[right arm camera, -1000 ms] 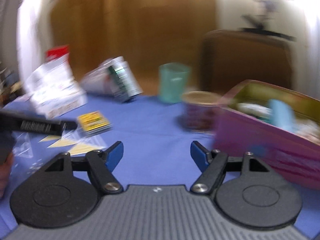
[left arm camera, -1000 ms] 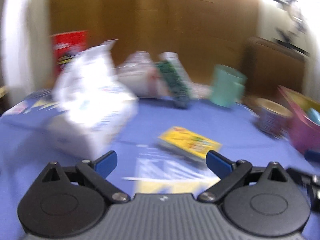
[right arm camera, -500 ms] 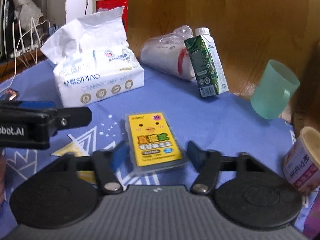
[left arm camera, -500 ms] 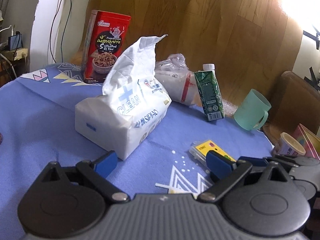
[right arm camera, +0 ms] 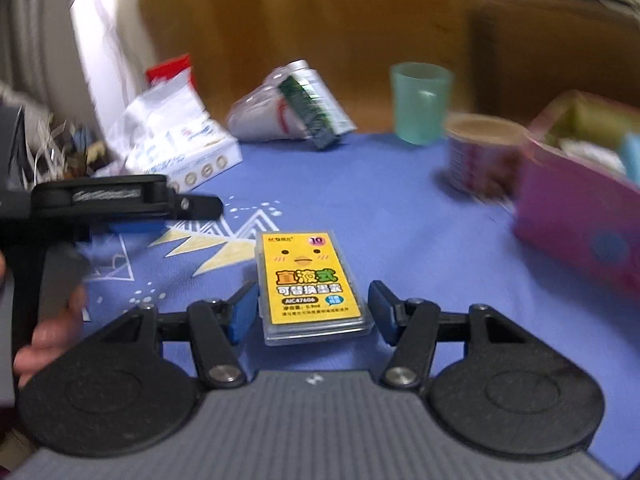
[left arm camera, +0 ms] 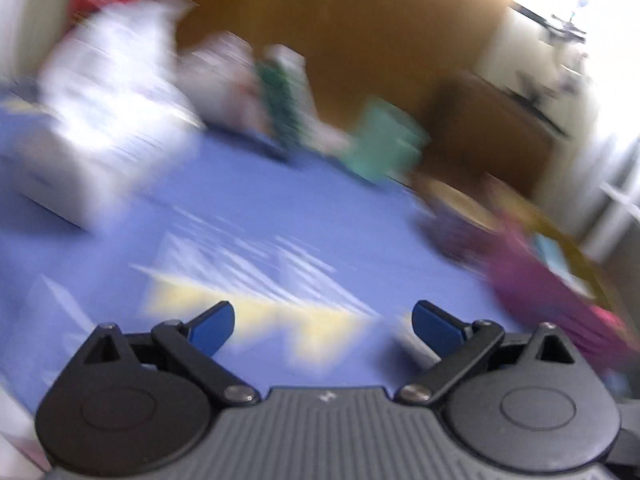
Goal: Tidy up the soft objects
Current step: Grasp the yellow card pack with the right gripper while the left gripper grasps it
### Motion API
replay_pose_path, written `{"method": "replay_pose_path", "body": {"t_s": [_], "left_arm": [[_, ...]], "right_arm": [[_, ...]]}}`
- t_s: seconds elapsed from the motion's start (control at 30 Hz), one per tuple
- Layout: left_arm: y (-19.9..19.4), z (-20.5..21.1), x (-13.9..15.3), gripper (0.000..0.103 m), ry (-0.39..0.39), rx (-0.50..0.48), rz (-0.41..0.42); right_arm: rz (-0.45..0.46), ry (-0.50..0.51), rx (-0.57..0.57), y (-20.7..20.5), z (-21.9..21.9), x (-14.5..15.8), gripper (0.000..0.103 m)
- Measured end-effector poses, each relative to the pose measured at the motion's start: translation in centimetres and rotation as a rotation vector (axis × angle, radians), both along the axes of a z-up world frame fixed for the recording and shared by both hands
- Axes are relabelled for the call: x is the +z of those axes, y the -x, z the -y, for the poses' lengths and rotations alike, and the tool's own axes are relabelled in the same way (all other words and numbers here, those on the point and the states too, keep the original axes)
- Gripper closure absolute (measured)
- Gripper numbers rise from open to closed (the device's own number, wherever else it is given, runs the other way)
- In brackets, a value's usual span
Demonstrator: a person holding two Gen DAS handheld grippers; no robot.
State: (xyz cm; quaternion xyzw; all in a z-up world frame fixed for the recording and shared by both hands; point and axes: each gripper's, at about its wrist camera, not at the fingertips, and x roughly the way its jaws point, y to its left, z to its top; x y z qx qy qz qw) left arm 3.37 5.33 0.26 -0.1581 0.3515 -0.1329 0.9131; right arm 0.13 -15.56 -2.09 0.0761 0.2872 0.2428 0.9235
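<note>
Open blue patterned cloth on the counter (right arm camera: 360, 200) lies clear behind the flat clear plastic case with a yellow label (right arm camera: 310, 280). Beyond that gap a green carton (right arm camera: 316, 110), a teal plastic cup (right arm camera: 420, 102) and a brown paper cup (right arm camera: 480, 152) line the far edge. A magenta box (right arm camera: 576, 224) blocks the case's right; the left claw (right arm camera: 132, 200) crowds its left.

left wrist: low, tilted down, blurred | right wrist: low, close | shared: blue tablecloth (left arm camera: 320, 208), teal cup (right arm camera: 420, 100)
</note>
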Motion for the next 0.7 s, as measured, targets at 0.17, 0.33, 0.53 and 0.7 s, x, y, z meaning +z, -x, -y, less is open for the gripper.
{"method": "replay_pose_path", "body": {"t_s": [0.17,0.33,0.53,0.7], "left_arm": [[0.2,6.0,0.6,0.024,0.019,-0.199,-0.087],[-0.4,8.7,0.2,0.058,0.01,-0.227,-0.136],[-0.2,13.8,4.1,0.069,-0.019,-0.339,-0.015],[-1.5,18.3,7.2,0.066,-0.046,-0.391,0.067]], "right_arm": [[-0.042,-0.122,-0.083,1.8,2.9,-0.6,0.041],[-0.002,-0.14,-0.126,3.2,3.9,-0.6,0.043],[0.146,-0.099,-0.191,4.7,5.5,0.8,0.08],[0.206,-0.106,-0.27,4.8,8.9,1.8,0.077]]}}
